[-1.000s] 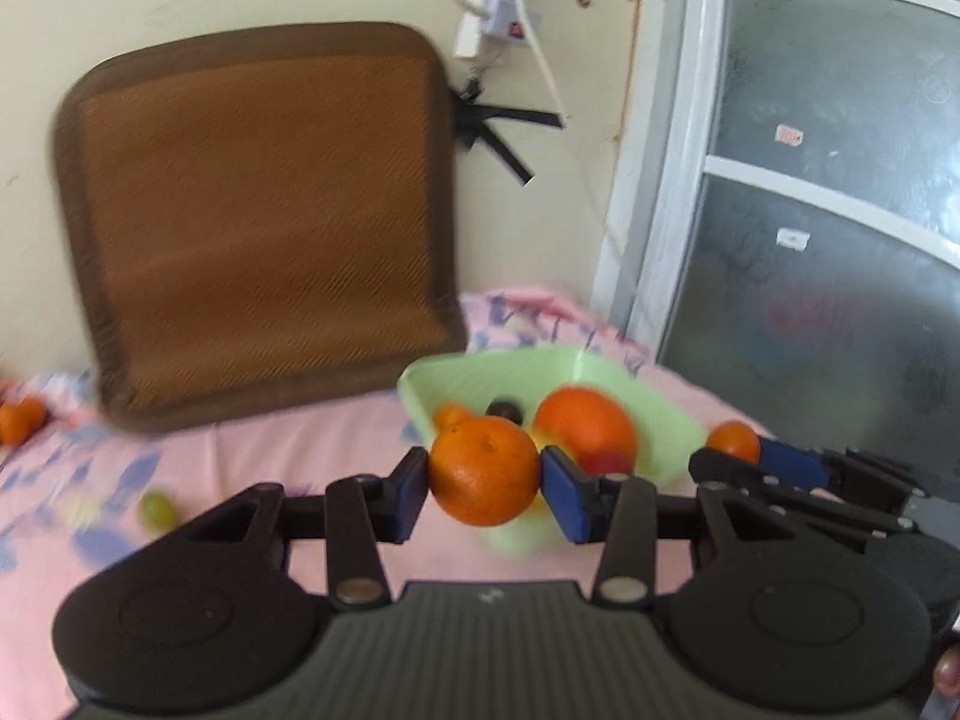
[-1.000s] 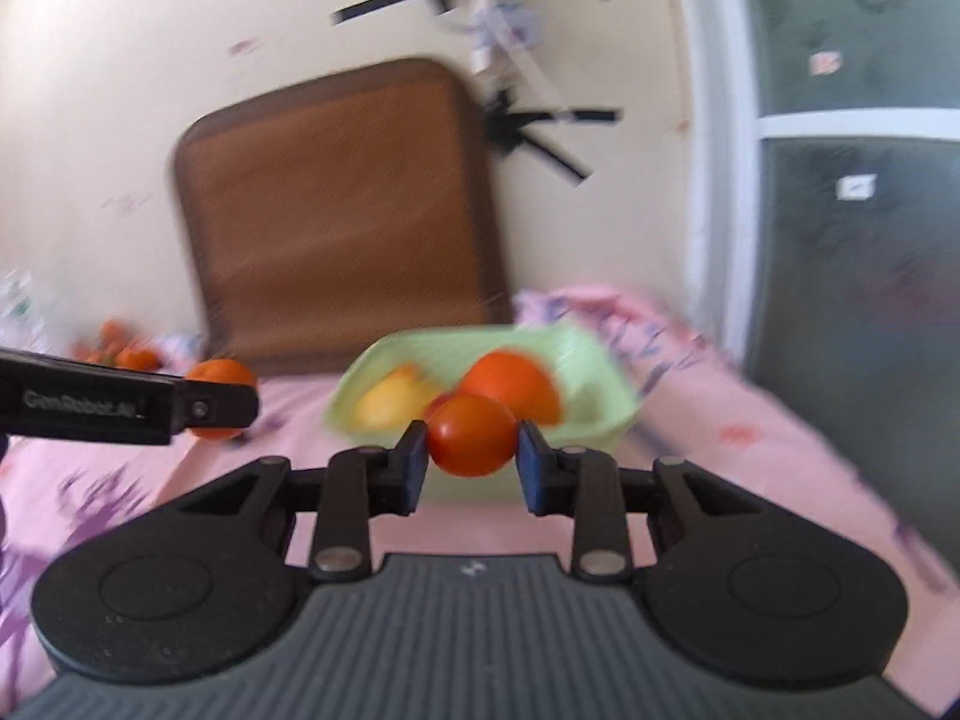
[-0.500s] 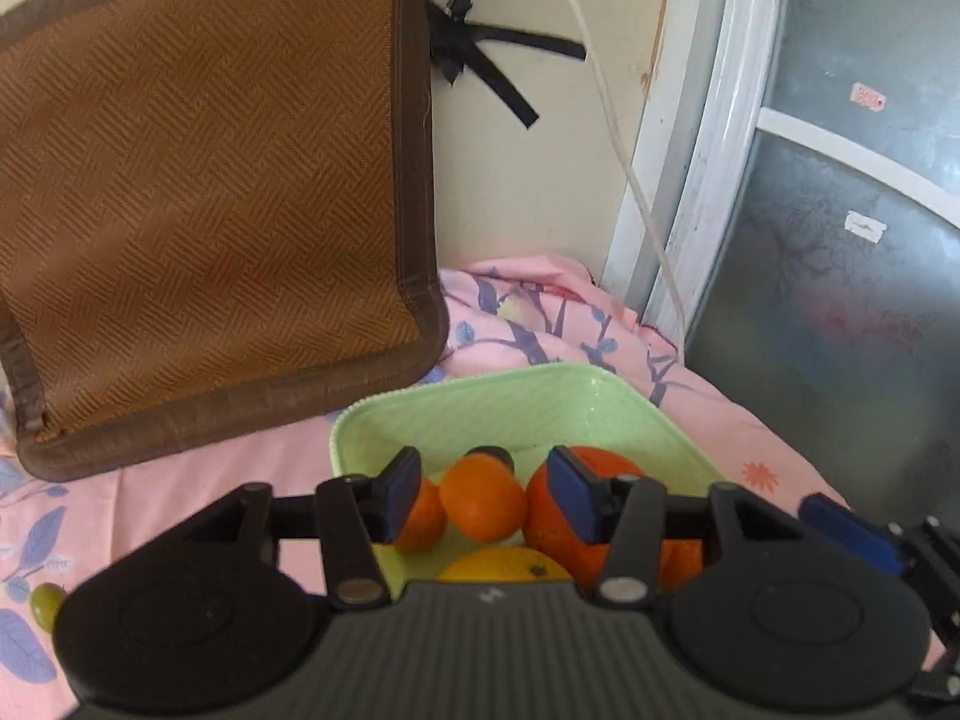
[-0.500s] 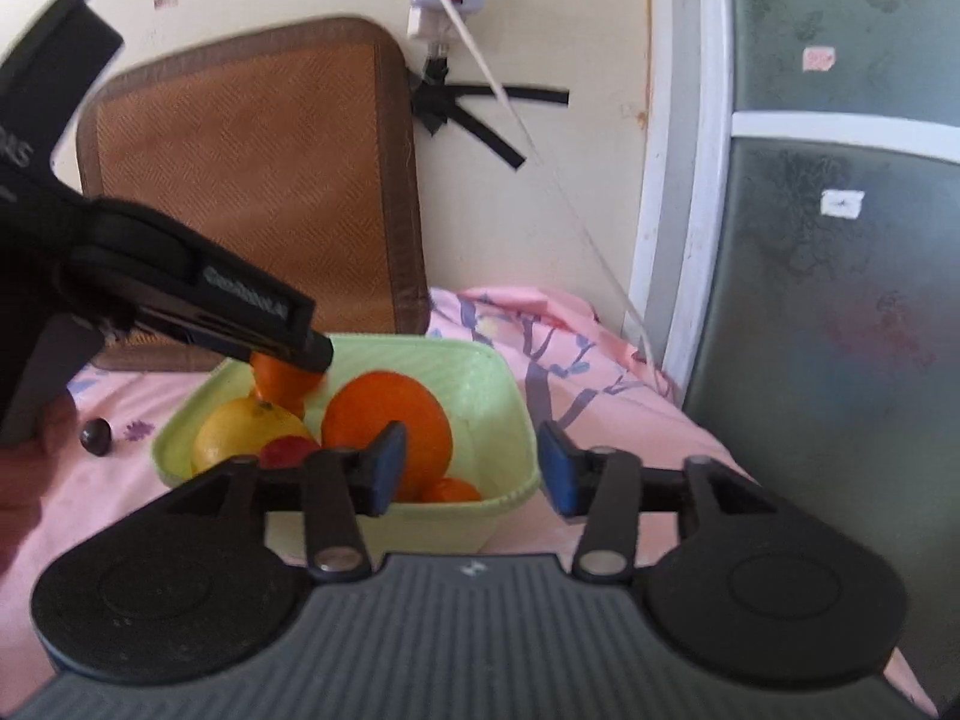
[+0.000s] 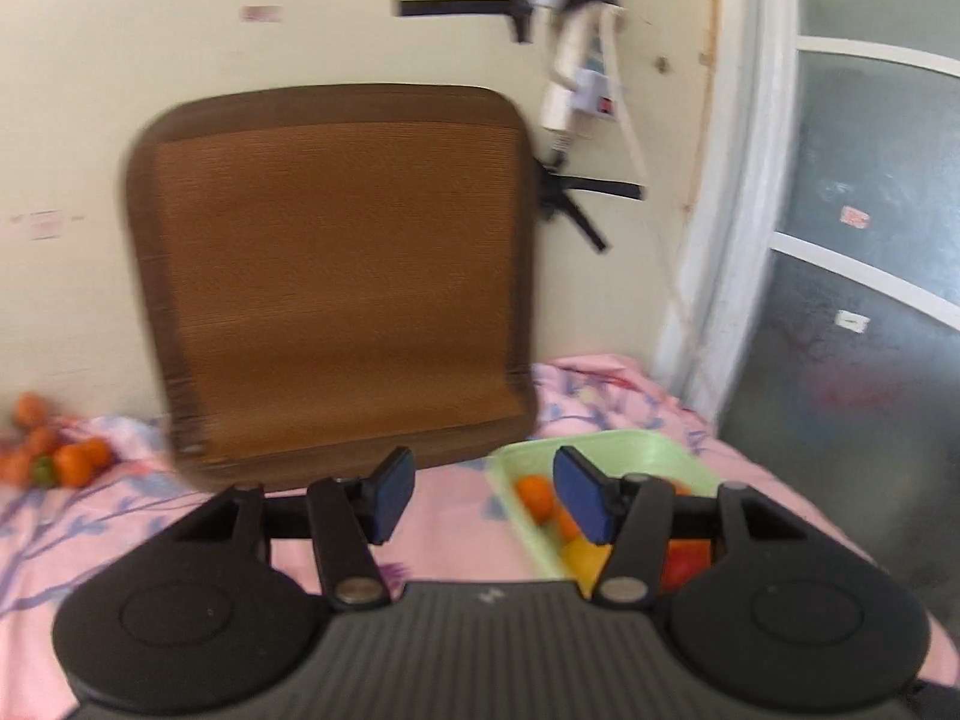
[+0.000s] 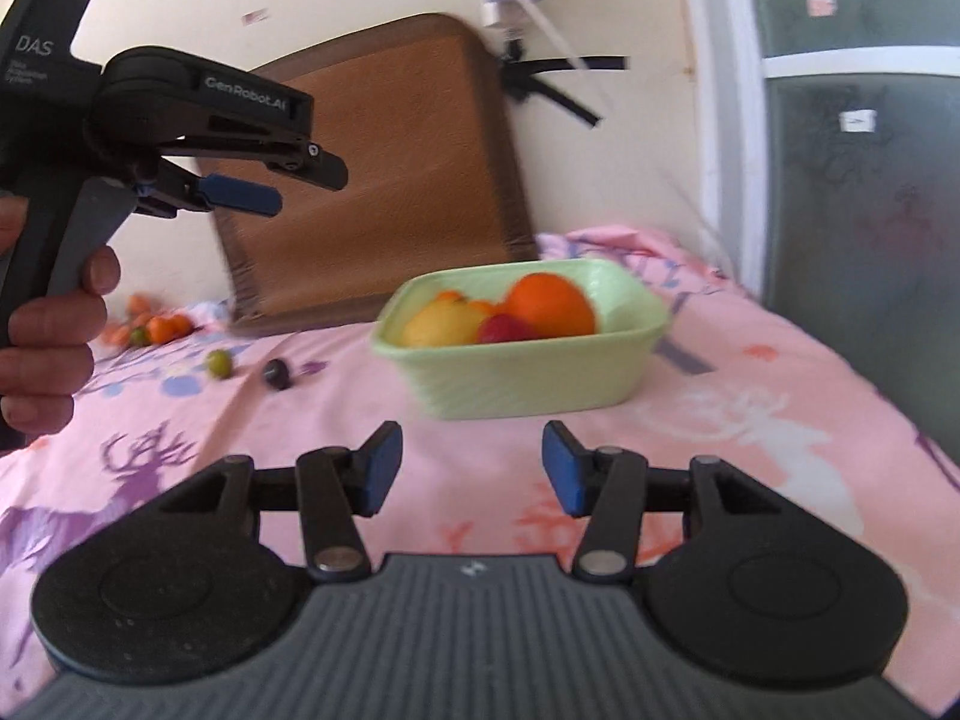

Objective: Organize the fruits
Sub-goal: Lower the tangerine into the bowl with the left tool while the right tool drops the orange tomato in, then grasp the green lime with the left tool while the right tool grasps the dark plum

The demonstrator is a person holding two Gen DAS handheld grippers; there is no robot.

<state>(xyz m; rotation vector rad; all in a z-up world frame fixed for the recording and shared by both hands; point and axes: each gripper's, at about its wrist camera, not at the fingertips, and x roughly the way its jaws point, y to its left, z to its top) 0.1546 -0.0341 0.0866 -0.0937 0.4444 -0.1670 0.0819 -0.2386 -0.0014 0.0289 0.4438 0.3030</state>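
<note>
Once both hands had dropped their fruit into the green bowl (image 6: 528, 360), two more pieces counted as sorted. The left gripper (image 5: 483, 495) had just been opening and stood spread, nothing between its pads. The right gripper (image 6: 471, 468), jaws likewise apart and empty, hung before the bowl. A grape (image 6: 219, 363) and oranges (image 6: 162, 327) waited on the sheet (image 6: 750, 432).
</note>
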